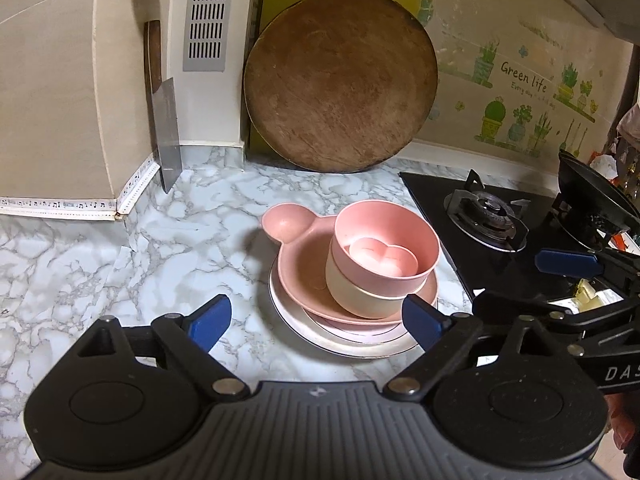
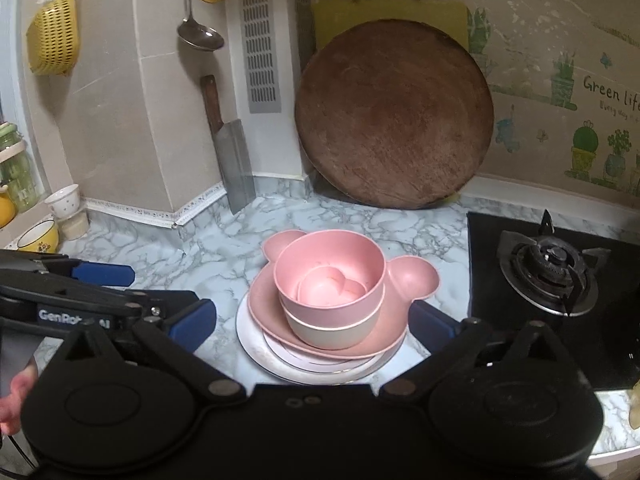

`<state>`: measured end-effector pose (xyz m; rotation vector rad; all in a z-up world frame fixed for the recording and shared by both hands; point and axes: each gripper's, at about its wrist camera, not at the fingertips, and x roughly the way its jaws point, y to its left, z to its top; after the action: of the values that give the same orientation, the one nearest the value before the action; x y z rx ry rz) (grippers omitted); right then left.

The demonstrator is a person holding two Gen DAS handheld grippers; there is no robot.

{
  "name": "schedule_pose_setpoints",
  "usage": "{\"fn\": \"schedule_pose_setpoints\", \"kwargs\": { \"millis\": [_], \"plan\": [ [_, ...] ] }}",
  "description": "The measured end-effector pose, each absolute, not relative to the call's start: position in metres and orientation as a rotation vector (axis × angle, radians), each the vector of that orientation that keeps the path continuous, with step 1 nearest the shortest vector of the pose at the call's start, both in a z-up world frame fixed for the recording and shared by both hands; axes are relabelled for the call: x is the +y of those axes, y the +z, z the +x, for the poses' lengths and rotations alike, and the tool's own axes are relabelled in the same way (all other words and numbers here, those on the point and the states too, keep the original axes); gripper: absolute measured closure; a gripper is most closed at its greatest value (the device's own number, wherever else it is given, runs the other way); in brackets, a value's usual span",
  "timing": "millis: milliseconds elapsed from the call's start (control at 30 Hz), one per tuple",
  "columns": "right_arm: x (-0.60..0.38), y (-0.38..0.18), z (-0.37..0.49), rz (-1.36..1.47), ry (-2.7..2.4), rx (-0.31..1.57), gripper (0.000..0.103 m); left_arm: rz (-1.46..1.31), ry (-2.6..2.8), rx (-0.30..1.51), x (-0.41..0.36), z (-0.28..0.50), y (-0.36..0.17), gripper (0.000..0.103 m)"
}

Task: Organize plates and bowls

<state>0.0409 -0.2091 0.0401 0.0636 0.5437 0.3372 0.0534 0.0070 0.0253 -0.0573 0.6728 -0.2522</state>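
Observation:
A stack stands on the marble counter. A white plate point(image 1: 352, 344) point(image 2: 256, 344) is at the bottom, then a pink bear-eared plate point(image 1: 296, 256) point(image 2: 408, 280), a cream bowl point(image 1: 360, 300) point(image 2: 332, 330), a pink bowl point(image 1: 400, 232) point(image 2: 360, 264) and a small pink heart-shaped dish point(image 1: 382, 258) point(image 2: 328, 290) inside it. My left gripper point(image 1: 316, 320) is open and empty, just in front of the stack. My right gripper point(image 2: 312, 322) is open and empty, its fingers either side of the stack's front. The left gripper also shows in the right wrist view point(image 2: 104, 274).
A round wooden board point(image 1: 340, 80) point(image 2: 394, 116) leans on the back wall. A cleaver point(image 1: 166, 132) point(image 2: 234, 160) stands at the corner. A black gas hob point(image 1: 488, 216) point(image 2: 552, 276) lies right of the stack. Cups point(image 2: 64, 200) stand at the far left.

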Motion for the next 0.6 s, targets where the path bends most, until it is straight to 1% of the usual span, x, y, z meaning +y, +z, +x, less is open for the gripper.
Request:
{"fn": "schedule_pose_setpoints", "kwargs": {
  "millis": [267,600],
  "plan": [
    [-0.2071,0.0428,0.032,0.066,0.339,0.481,0.0,-0.042,-0.245,0.671,0.0053,0.0481,0.0248,0.01],
    [-0.2066,0.0456,0.0367,0.05,0.31,0.498,0.0,-0.044,-0.24,0.668,0.005,0.0495,0.0256,0.01]
  ]
}}
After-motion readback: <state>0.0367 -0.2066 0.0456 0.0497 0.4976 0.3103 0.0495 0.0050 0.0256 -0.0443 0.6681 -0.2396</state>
